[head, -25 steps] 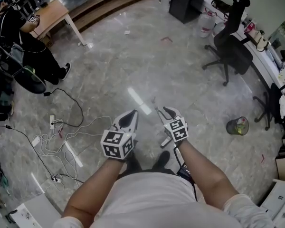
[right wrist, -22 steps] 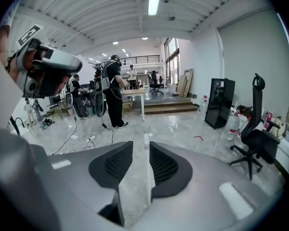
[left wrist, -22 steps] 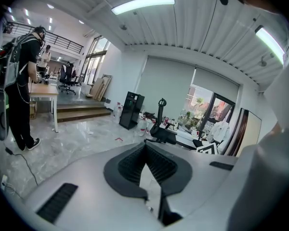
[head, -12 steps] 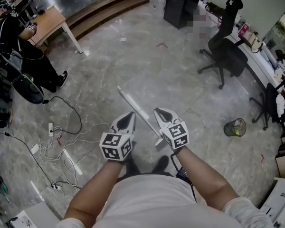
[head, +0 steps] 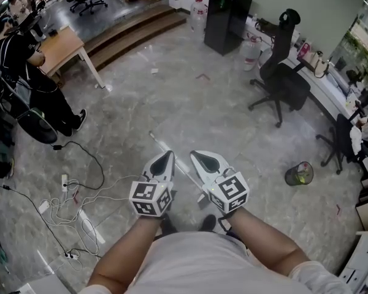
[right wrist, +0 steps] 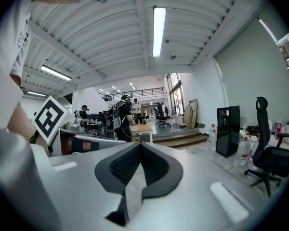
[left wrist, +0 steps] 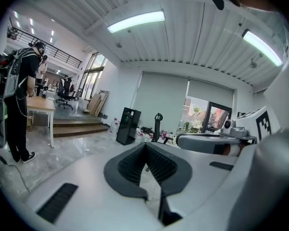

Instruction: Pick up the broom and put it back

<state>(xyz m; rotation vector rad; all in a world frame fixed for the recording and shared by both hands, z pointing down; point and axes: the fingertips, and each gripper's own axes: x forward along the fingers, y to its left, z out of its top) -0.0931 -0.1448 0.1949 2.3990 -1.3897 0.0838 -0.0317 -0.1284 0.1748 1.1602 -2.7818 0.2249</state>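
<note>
Broom handle (head: 181, 169) runs as a thin pale bar on a slant through the lower middle of the head view, from upper left to lower right, passing between the two grippers above the grey marble floor (head: 172, 97). The right gripper (head: 195, 155) has its fingers closed on it: in the right gripper view a pale strip of the handle (right wrist: 134, 186) sits clamped low between the dark ribbed pads. The left gripper (head: 165, 154) sits just beside it at the handle's left, its fingers closed together with nothing held. A tangle of white cables (head: 80, 188) lies at lower left, and a waste bin (head: 299, 174) stands at right.
</note>
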